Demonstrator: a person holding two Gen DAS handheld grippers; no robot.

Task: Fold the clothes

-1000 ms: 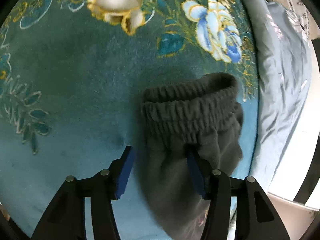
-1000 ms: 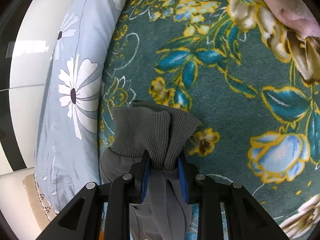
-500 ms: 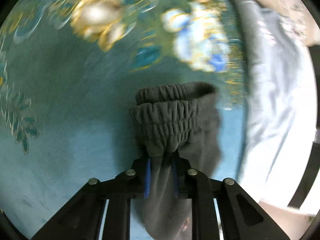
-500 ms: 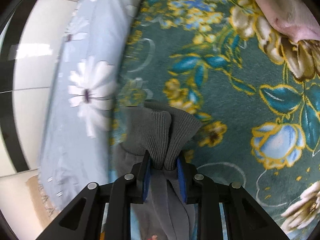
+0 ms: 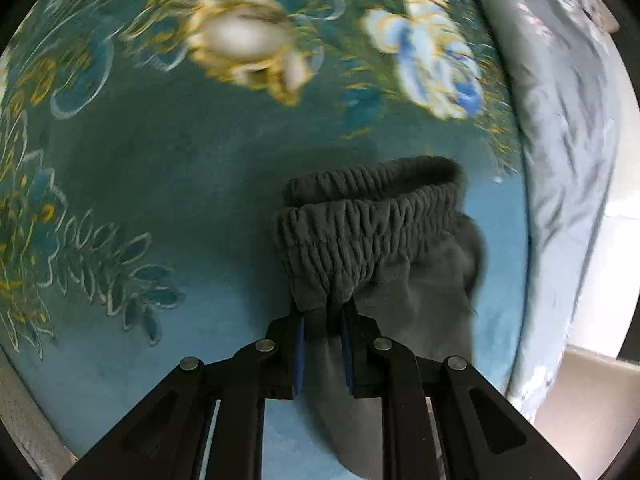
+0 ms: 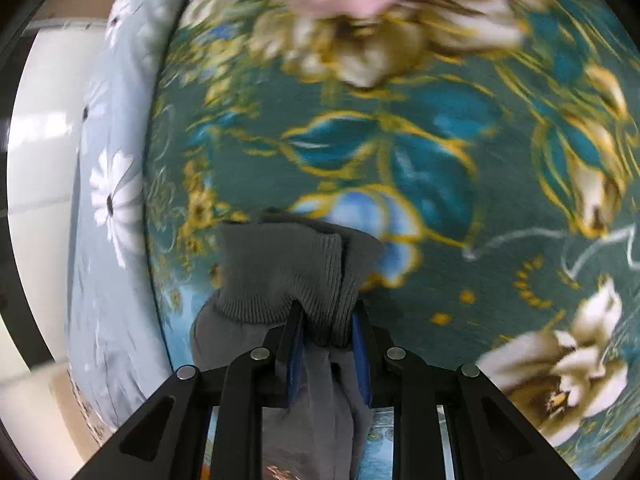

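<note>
- Grey sweatpants (image 5: 384,264) hang bunched above a teal floral blanket (image 5: 168,168), held at both ends.
- Left tongs (image 5: 324,320) are clamped on the gathered elastic waistband (image 5: 360,232).
- Right tongs (image 6: 326,324) pinch the ribbed cuff (image 6: 288,272).
- A pale blue daisy-print sheet (image 6: 108,208) lies beside the blanket's edge.

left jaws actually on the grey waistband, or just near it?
Touching. The left wrist view shows the left gripper with its jaws closed on the bunched lower edge of the grey waistband, fabric pinched between the blue pads.
</note>
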